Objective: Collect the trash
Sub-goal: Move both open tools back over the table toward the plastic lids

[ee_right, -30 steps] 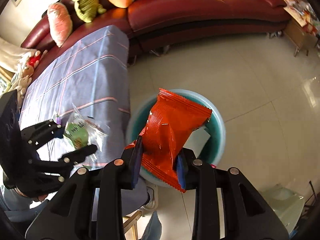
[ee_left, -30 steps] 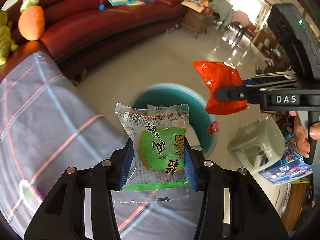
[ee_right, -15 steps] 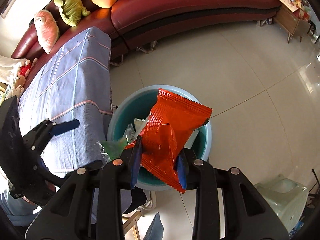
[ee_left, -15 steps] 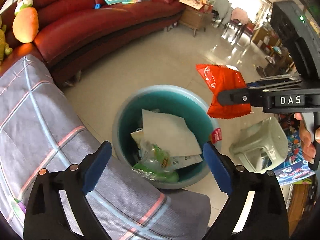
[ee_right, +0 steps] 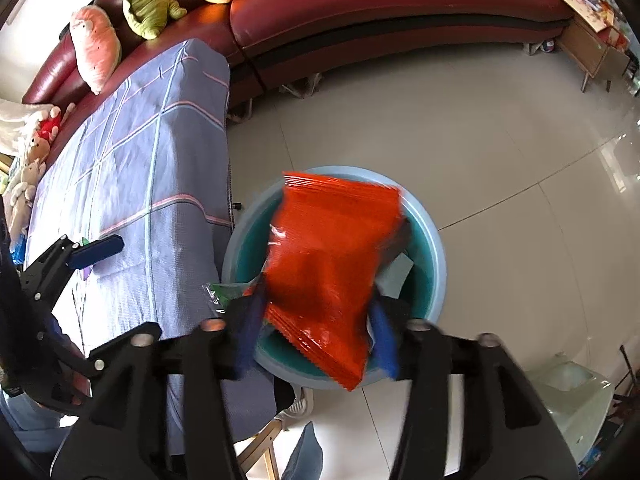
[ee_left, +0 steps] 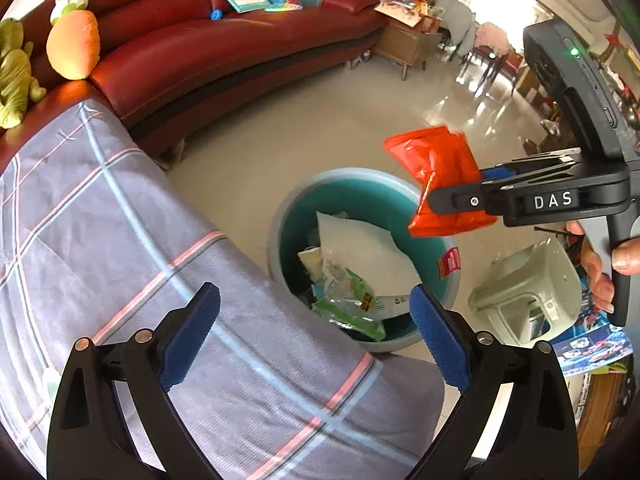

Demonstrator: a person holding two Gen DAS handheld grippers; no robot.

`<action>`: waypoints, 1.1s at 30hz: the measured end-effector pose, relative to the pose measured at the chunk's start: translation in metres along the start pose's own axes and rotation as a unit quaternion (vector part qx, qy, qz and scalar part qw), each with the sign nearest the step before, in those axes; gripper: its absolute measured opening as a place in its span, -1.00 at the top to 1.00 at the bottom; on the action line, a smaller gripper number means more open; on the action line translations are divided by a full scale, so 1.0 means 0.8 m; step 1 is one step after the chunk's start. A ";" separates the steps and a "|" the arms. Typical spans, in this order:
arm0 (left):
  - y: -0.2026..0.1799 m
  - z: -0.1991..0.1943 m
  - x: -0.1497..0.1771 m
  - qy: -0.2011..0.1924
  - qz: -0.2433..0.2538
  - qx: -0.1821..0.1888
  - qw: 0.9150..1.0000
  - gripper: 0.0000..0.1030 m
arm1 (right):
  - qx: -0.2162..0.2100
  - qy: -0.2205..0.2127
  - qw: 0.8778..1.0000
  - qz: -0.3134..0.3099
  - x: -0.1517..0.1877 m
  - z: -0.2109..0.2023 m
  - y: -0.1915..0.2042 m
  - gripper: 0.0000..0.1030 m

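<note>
Left wrist view, left to right. Checked cloth [ee_left: 120, 248] covers the table at left. Left gripper [ee_left: 316, 336] spread wide, blue pads [ee_left: 188, 336] far apart, nothing between them; it hangs over the cloth's edge, facing the teal bin [ee_left: 288, 216] on the floor. Bin contains a white sheet [ee_left: 360, 244] and a green snack packet [ee_left: 348, 300] lying on other litter. Right of the bin's far rim, the right gripper [ee_left: 448, 200] comes in from the right edge, a hand [ee_left: 600, 264] on its handle. Red packet [ee_left: 436, 176] sits between its fingers, above the bin's right side.

Right wrist view, left to right. Left gripper [ee_right: 92, 248] at far left over the cloth [ee_right: 152, 168], empty. Centre: red packet [ee_right: 328, 268], motion-blurred, over the bin [ee_right: 436, 264]. Right gripper [ee_right: 316, 336] jaws look parted; the blue pads [ee_right: 384, 340] flank the packet's lower end. Blur prevents telling whether they press it. Pale stool [ee_right: 568, 396] at lower right.
</note>
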State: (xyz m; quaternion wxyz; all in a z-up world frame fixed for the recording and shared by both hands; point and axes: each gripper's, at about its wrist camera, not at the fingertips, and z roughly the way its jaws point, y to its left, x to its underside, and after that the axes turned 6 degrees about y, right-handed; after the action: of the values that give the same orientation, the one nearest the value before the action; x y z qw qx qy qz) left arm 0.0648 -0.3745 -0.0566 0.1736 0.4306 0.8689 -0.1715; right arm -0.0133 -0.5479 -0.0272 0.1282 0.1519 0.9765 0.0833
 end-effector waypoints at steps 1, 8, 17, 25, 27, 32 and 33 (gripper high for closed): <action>0.002 -0.002 0.001 -0.001 -0.001 -0.001 1.000 -0.86 | 0.003 0.000 1.000 -0.004 -0.001 0.001 0.004 -0.05; 0.020 -0.014 0.013 -0.005 -0.012 -0.009 1.000 -0.86 | 0.006 0.002 1.000 -0.012 -0.005 0.000 0.024 -0.30; 0.056 -0.044 0.040 -0.017 -0.038 -0.020 0.999 -0.86 | 0.010 0.001 1.000 -0.028 -0.001 -0.009 0.070 -0.44; 0.095 -0.087 0.084 -0.032 -0.067 -0.043 0.996 -0.89 | 0.002 -0.001 0.997 -0.071 0.007 -0.018 0.141 -0.53; 0.107 -0.098 0.099 -0.034 -0.074 -0.050 0.995 -0.90 | 0.000 0.001 0.997 -0.081 0.010 -0.016 0.158 -0.53; 0.143 -0.120 0.141 -0.038 -0.099 -0.070 0.992 -0.90 | -0.008 0.010 0.994 -0.109 0.016 -0.005 0.212 -0.53; 0.151 -0.123 0.149 -0.038 -0.105 -0.072 0.991 -0.90 | -0.011 0.014 0.993 -0.115 0.016 0.000 0.225 -0.53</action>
State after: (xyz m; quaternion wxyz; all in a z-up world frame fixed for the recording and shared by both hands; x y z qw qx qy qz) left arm 0.0795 -0.1792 -0.0411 0.2183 0.3164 0.9122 -0.1419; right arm 0.0242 -0.3746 0.0061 0.1253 0.0356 0.9882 0.0806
